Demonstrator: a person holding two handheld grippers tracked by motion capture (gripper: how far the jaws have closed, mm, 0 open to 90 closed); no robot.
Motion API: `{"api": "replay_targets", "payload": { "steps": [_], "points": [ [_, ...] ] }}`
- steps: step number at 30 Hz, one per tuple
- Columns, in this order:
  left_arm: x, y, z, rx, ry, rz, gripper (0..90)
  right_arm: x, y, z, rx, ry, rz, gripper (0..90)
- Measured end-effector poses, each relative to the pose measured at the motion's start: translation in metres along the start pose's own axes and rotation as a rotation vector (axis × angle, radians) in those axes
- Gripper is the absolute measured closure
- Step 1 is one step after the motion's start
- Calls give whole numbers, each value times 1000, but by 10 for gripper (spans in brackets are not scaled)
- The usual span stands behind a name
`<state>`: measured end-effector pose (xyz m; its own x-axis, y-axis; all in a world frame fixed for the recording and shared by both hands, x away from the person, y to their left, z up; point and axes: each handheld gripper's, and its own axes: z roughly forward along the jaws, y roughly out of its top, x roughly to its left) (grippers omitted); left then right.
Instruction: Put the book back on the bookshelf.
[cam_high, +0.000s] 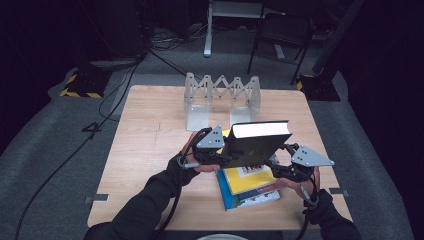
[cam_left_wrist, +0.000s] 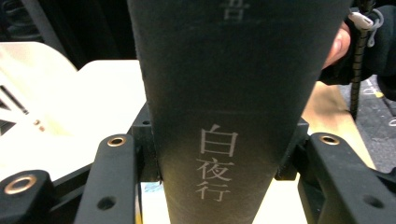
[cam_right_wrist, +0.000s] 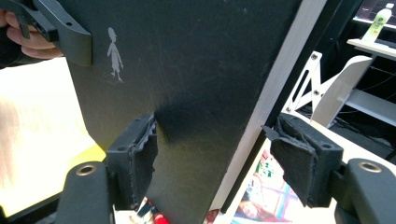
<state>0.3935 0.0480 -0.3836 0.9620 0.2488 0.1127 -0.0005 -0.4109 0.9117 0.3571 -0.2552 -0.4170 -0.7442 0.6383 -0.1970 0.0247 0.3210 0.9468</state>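
A thick black book (cam_high: 257, 142) with white page edges hangs tilted above the table, over a small stack. My left gripper (cam_high: 225, 152) is shut on its spine; in the left gripper view both jaws press the sides of the spine (cam_left_wrist: 219, 93), which bears pale printed characters. My right gripper (cam_high: 277, 161) is at the book's right side and is open. In the right gripper view its left pad (cam_right_wrist: 142, 156) sits close to the black cover (cam_right_wrist: 187, 70), and the right pad (cam_right_wrist: 299, 156) stands well off the page edge.
Under the black book lie a yellow book (cam_high: 247, 177) and a blue book (cam_high: 245, 199) near the wooden table's (cam_high: 150, 150) front edge. A white folding book rack (cam_high: 222, 97) stands at the back. A dark chair (cam_high: 280, 35) is beyond the table.
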Motion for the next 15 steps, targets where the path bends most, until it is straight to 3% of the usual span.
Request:
{"api": "replay_targets", "payload": {
  "steps": [5, 8, 12, 15],
  "points": [
    [8, -3, 1, -11, 20, -28, 467, -3, 1, 9, 4, -3, 9, 319],
    [7, -1, -1, -46, 26, -39, 444, 0, 1, 10, 8, -2, -9, 330],
    [1, 7, 0, -47, 53, -15, 439, 2, 2, 9, 6, -1, -12, 326],
    [1, 14, -1, -104, 42, -52, 428, 3, 3, 9, 8, -4, -19, 323]
  ]
}}
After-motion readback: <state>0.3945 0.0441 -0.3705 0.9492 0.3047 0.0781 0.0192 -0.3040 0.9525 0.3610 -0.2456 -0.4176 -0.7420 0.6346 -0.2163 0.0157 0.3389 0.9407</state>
